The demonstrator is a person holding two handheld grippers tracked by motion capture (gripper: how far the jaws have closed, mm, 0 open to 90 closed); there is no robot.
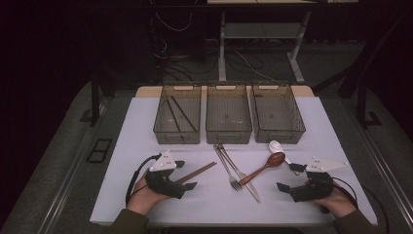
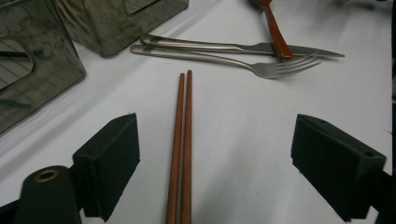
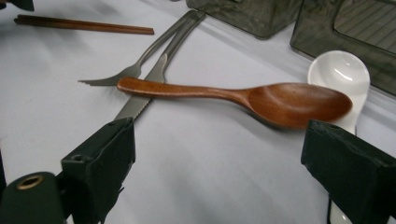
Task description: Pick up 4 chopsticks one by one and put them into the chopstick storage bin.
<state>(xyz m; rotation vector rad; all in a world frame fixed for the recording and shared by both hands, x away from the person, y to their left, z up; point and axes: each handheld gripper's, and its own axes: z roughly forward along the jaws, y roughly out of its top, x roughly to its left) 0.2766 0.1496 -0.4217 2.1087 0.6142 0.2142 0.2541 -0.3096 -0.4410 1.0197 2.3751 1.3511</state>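
On the white counter [image 1: 146,204], near the front edge, the brown chopsticks [image 2: 181,149] lie side by side between the jaws of the left gripper [image 1: 187,174]. The jaws stand released and touch neither stick. We judge the step in hand is a pinch on this pair. To do it well we keep the gripper centred over both sticks, close square across them so neither rolls out, and take them near the middle for balance.

The right gripper [image 1: 288,176] is also released and holds nothing; its jaws frame the wooden spoon [image 3: 243,98], likely its own pick. The handle is the better place to grip, since the bowl is wide and rounded.

Materials: chopsticks are thin, smooth, reddish wood, straight rods. Wooden spoon is glossy brown, its handle end lying over the knife [image 3: 140,93] and its bowl partly over a white ceramic spoon [image 3: 340,77]. Steel fork [image 3: 135,70] and knife are shiny and flat, crossing near their handles. Three smoky translucent plastic bins [image 1: 229,114] sit in a row at the back; the left one holds two dark chopsticks [image 1: 180,114].
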